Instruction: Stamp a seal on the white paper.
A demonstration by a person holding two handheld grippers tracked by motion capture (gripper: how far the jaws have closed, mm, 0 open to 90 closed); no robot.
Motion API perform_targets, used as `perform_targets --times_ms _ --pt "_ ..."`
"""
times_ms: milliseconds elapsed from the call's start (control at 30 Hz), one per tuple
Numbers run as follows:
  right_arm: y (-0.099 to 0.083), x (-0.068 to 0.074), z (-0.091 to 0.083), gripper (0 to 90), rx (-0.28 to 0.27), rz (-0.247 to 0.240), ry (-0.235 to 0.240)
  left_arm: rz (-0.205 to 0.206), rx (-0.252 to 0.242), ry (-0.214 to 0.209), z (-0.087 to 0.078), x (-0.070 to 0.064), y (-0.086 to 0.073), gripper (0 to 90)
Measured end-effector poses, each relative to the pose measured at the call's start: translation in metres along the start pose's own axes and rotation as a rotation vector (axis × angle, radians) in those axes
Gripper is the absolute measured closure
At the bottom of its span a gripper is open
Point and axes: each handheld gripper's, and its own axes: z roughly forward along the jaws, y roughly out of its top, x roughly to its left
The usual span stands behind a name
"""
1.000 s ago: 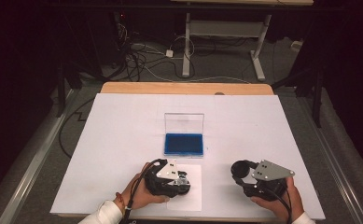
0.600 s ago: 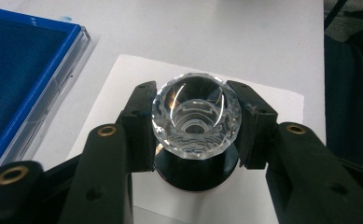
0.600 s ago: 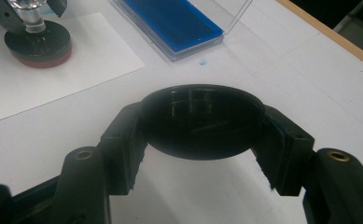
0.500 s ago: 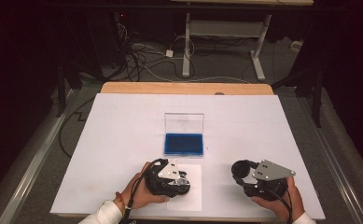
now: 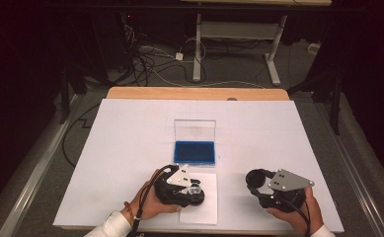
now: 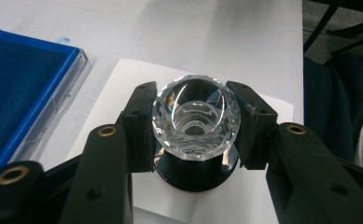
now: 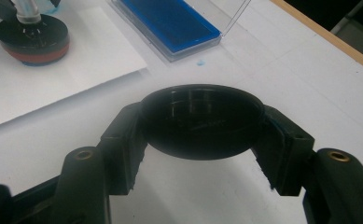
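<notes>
Left gripper (image 6: 195, 128) clenched on the crystal-handled stamp (image 6: 196, 119), pressing it upright onto the white paper (image 5: 202, 205) for an imprint; right gripper (image 7: 202, 135) grasping the stamp's black cap (image 7: 201, 121) aside; blue ink pad (image 5: 194, 152) open beyond.

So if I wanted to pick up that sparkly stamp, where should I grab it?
Probably by the clear faceted knob on top, squeezed from its two opposite sides, as the left gripper does now. The knob bulges above a narrow neck, so jaws catch under the bulge. The black round base below is low and sits flat on the white paper, harder to grip.
</notes>
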Motion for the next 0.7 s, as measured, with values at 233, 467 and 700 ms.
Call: perform_targets --times_ms 233,467,700 --pt "0.0 0.0 0.0 39.2 0.0 -0.001 0.0 0.002 -0.024 0.019 -0.008 0.001 0.005 54.5" --pt "0.0 0.0 0.0 39.2 -0.003 0.0 -0.003 -0.01 -0.07 0.044 -0.021 0.004 0.009 54.5" --pt "0.0 -0.001 -0.001 39.2 -0.007 0.0 -0.001 -0.024 -0.117 0.091 -0.041 0.009 0.009 54.5"
